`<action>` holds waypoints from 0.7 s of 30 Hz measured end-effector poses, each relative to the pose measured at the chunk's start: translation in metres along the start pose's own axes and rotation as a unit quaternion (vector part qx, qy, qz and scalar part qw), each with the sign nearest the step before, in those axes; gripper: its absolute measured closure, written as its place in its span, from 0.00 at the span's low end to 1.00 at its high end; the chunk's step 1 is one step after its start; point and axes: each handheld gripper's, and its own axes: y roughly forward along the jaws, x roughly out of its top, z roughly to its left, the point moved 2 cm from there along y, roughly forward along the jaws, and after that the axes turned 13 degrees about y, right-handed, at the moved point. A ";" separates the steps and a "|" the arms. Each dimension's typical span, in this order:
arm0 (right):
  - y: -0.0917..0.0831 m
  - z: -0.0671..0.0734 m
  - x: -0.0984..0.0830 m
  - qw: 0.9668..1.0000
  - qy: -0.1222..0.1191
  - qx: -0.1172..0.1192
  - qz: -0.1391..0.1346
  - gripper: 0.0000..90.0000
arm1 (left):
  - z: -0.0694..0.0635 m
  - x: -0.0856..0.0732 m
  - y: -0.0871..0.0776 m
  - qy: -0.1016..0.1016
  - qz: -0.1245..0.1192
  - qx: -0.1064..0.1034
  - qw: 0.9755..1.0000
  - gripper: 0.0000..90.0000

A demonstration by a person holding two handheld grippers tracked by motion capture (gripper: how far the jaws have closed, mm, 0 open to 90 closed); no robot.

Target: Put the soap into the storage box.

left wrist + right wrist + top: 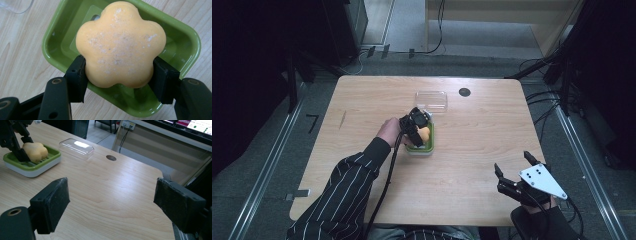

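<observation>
An orange flower-shaped soap (pixel 121 43) sits between the jaws of my left gripper (pixel 120 77), which is shut on its sides just above the green soap dish (pixel 186 37). In the high view that gripper (pixel 417 126) hangs over the dish (pixel 431 140) at the table's middle, and the soap (pixel 424 133) peeks out beside it. The right gripper view shows the soap (pixel 35 151) held over the dish (pixel 47 160) at far left. My right gripper (pixel 514 165) rests near the front right corner, jaws wide open with nothing between them (pixel 112 202).
A clear plastic lid (pixel 431 100) lies just beyond the dish, also seen as the clear lid (pixel 76 148). A dark round hole (pixel 464 92) marks the table's far side. Bare wood spreads between the two grippers.
</observation>
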 end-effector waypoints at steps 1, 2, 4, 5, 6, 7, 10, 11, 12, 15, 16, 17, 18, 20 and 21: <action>0.000 0.000 0.000 1.000 0.000 0.000 0.000 0.15 | 0.000 0.000 0.001 -0.001 0.001 0.001 1.000 0.44; 0.000 0.000 0.000 1.000 0.000 0.000 0.000 0.15 | 0.000 0.000 0.002 -0.002 0.000 0.002 1.000 0.44; 0.000 0.000 0.000 1.000 0.000 0.000 0.000 0.15 | 0.000 0.001 0.002 -0.001 0.003 0.001 1.000 0.44; 0.000 0.000 0.000 1.000 0.000 0.000 0.000 0.15 | 0.000 0.001 0.002 0.000 0.005 0.001 1.000 0.44; 0.000 0.000 0.000 1.000 0.000 0.000 0.000 0.15 | 0.000 0.001 0.003 0.000 0.004 0.002 1.000 0.44; 0.000 0.000 0.000 1.000 0.000 0.000 0.000 0.15 | 0.000 0.001 0.003 0.001 0.005 0.004 1.000 0.44; 0.000 0.000 0.000 1.000 0.000 0.000 0.000 0.15 | 0.001 0.002 0.004 0.001 0.005 0.006 1.000 0.44; 0.000 0.000 0.000 1.000 0.000 0.000 0.000 0.15 | 0.000 0.002 0.005 0.002 0.007 0.006 1.000 0.44; 0.000 0.000 0.000 1.000 0.000 0.000 0.000 0.15 | 0.000 0.002 0.005 0.002 0.006 0.006 1.000 0.44; 0.000 0.000 0.000 1.000 0.000 0.001 0.000 0.15 | 0.000 0.003 0.006 0.001 0.006 0.008 1.000 0.44; 0.000 0.000 0.000 1.000 0.000 0.000 0.000 0.15 | -0.001 0.003 0.006 0.001 0.004 0.009 1.000 0.44; 0.000 0.000 0.000 1.000 0.000 0.001 0.000 0.15 | -0.001 0.003 0.007 0.001 0.003 0.009 1.000 0.44; 0.000 0.000 0.000 1.000 0.000 0.001 0.000 0.15 | -0.001 0.003 0.007 0.003 0.007 0.010 1.000 0.44; 0.000 0.000 0.000 1.000 0.000 0.001 0.000 0.15 | -0.002 0.004 0.009 0.003 0.006 0.008 1.000 0.44; 0.000 0.000 0.000 1.000 0.000 0.001 0.000 0.15 | -0.002 0.004 0.009 0.003 0.008 0.010 1.000 0.44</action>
